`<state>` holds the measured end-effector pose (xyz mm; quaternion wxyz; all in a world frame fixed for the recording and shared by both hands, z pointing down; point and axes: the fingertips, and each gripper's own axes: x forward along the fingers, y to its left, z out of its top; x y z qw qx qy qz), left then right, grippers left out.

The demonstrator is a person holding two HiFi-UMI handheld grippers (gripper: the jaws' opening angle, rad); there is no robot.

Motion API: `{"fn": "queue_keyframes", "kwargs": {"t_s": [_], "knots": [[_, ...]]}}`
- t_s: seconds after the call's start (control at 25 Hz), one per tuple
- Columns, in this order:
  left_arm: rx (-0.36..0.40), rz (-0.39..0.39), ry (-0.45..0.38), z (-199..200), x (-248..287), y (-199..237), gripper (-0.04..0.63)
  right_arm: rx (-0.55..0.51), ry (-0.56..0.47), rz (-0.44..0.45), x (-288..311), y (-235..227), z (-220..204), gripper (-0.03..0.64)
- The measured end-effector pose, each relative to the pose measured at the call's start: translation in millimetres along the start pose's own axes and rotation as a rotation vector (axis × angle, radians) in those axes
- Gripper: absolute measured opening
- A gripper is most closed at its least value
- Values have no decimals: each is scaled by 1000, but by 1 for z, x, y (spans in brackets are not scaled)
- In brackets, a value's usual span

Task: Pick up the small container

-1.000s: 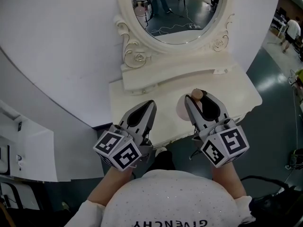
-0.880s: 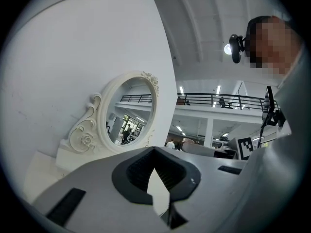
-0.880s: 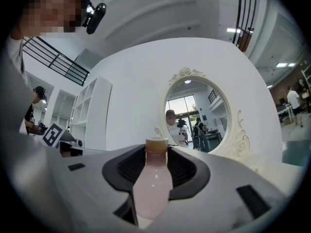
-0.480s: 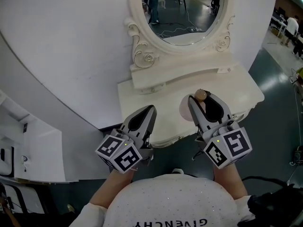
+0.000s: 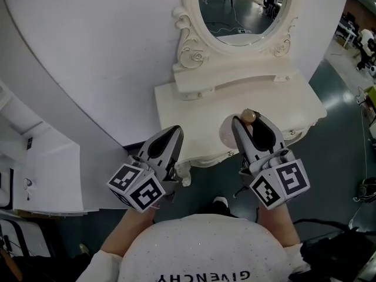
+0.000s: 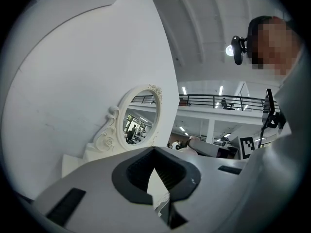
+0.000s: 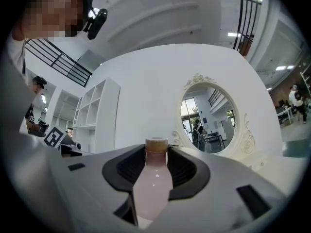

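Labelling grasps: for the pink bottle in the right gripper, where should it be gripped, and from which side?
Take the pink bottle just under its tan cap, coming in level from the side, as the right gripper holds it. It stands upright and narrows toward the top, so the gripper likely closes firmly there.

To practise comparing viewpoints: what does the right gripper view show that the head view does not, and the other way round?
Only the right gripper view: the full pink body of the bottle, clamped between the jaws of the right gripper, and the person's head camera.
Only the head view: the left gripper, its jaws shut and empty, the table top, the floor and the person's shirt.
Both: the right gripper, the bottle's tan cap and the oval mirror.
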<state>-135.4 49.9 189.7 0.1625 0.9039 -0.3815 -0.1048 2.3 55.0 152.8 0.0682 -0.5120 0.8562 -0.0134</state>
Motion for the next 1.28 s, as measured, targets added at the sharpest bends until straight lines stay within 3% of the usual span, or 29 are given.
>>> {"fn": "queue_keyframes", "kwargs": {"t_s": [0.72,1.28], "knots": [[-78,-27,19,-35,-43,-17,0,-37,63,-28,-44,37,-19,143],[-77,-43,16,-37,-44,-23,0,-47,71,-31,-50,38,-18,143]]}}
